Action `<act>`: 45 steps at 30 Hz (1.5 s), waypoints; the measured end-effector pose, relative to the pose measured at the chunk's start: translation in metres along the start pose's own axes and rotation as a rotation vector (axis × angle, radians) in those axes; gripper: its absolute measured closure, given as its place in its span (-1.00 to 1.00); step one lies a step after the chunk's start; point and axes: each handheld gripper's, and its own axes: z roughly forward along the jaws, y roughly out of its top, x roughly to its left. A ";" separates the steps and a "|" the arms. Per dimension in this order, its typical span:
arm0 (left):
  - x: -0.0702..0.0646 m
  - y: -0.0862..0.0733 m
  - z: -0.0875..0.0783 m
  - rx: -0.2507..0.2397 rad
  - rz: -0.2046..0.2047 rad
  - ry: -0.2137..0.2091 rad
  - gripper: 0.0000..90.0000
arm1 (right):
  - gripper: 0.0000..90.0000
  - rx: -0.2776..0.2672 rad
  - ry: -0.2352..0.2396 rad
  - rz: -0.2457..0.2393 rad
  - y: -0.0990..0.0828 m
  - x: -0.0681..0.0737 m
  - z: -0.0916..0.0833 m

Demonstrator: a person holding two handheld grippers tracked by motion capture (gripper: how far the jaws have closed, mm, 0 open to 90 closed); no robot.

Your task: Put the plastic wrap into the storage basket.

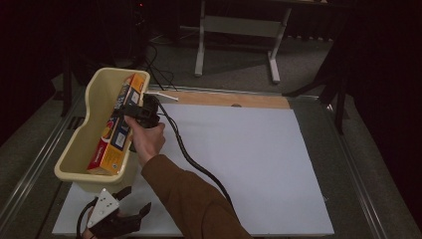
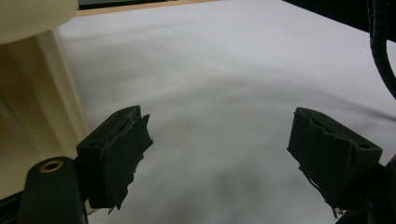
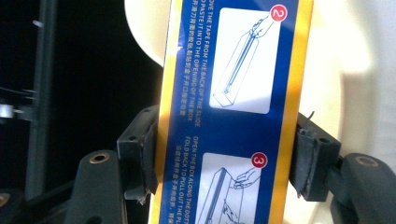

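In the tub: box [image 1: 117,129] lies slanted along the tub's [image 1: 97,94] right wall, low end down in the near corner, far end up on the far rim.
My right gripper [image 1: 131,107]: over the tub's right rim, straddling the box near its upper end. In the right gripper view both pads sit at the box's long edges, printed face towards the camera.
Right jaws: wide, box between them. Left pad looks in contact, right pad may be a hair off. Can't tell if they're pressing.
My left gripper [image 1: 135,200]: on the sheet [image 1: 259,159] just in front of the tub's near end. Jaws released and spread, nothing between them.
Step, my read: seat the box in the tub and let go.
How to do it well: check that both ends of the box bear on the tub before freeing it. Open evenly so neither pad drags it. Back out straight along the jaw line, up and away from the rim.
Watch: cable [image 1: 189,154] trails off the tub's right side, so keep it from snagging the rim or nudging the tub.
Left: stay parked by the tub, ready to steady it.
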 end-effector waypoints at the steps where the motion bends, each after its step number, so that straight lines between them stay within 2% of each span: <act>1: 0.000 0.000 0.000 0.000 0.001 0.002 -0.59 | -0.23 -0.009 -0.015 -0.007 -0.001 0.001 0.000; 5: 0.000 0.000 -0.001 0.000 0.002 0.003 -0.59 | -0.30 -0.025 -0.082 -0.053 -0.003 0.005 -0.001; 6: 0.000 0.000 -0.001 0.001 0.002 0.003 -0.59 | -0.32 -0.041 -0.076 -0.064 -0.003 0.007 -0.003; 8: 0.000 0.000 -0.001 0.001 0.003 0.003 -0.59 | -0.30 -0.039 0.004 -0.054 -0.001 0.012 -0.009; 9: 0.000 0.000 -0.001 0.002 0.002 0.003 -0.59 | -0.27 -0.032 0.020 -0.043 0.000 0.014 -0.012; 10: -0.001 0.000 0.000 0.003 0.001 0.003 -0.59 | -0.24 -0.031 0.015 -0.044 0.001 0.016 -0.014; 13: -0.001 0.000 0.000 0.004 0.007 0.003 -0.59 | -0.20 -0.043 -0.003 -0.103 0.001 0.020 -0.020; 16: -0.001 0.000 0.000 0.005 0.007 0.006 -0.59 | -0.19 -0.043 -0.043 -0.181 0.001 0.017 -0.025; 19: -0.001 0.001 0.000 0.007 0.011 0.006 -0.59 | -0.22 -0.050 -0.050 -0.264 0.000 0.015 -0.033; 25: -0.003 0.002 0.002 0.006 0.019 0.005 -0.59 | -0.28 -0.084 -0.124 -0.475 -0.001 0.009 -0.053; 27: -0.003 0.002 0.002 0.009 0.024 0.005 -0.59 | -0.30 -0.085 -0.172 -0.571 -0.003 0.006 -0.060; 29: -0.003 0.002 0.003 0.014 0.026 0.003 -0.59 | -0.31 -0.088 -0.204 -0.657 -0.005 0.000 -0.067; 31: -0.003 0.003 0.004 0.015 0.029 0.003 -0.59 | -0.32 -0.091 -0.229 -0.708 -0.006 -0.008 -0.076; 34: -0.004 0.003 0.005 0.020 0.034 0.003 -0.59 | -0.31 -0.084 -0.280 -0.767 -0.005 -0.024 -0.092; 37: -0.005 0.004 0.006 0.017 0.034 0.003 -0.59 | -0.35 -0.055 -0.309 -0.806 -0.003 -0.044 -0.108; 39: -0.005 0.004 0.006 0.017 0.038 0.003 -0.59 | -0.35 -0.062 -0.346 -0.847 -0.001 -0.060 -0.123; 41: -0.005 0.004 0.007 0.020 0.039 0.004 -0.59 | -0.34 -0.065 -0.366 -0.829 0.002 -0.079 -0.139; 43: -0.005 0.005 0.007 0.021 0.040 0.005 -0.59 | -0.33 -0.060 -0.362 -0.799 0.004 -0.096 -0.156; 45: -0.006 0.005 0.008 0.024 0.042 0.004 -0.59 | -0.32 -0.061 -0.366 -0.797 0.003 -0.113 -0.171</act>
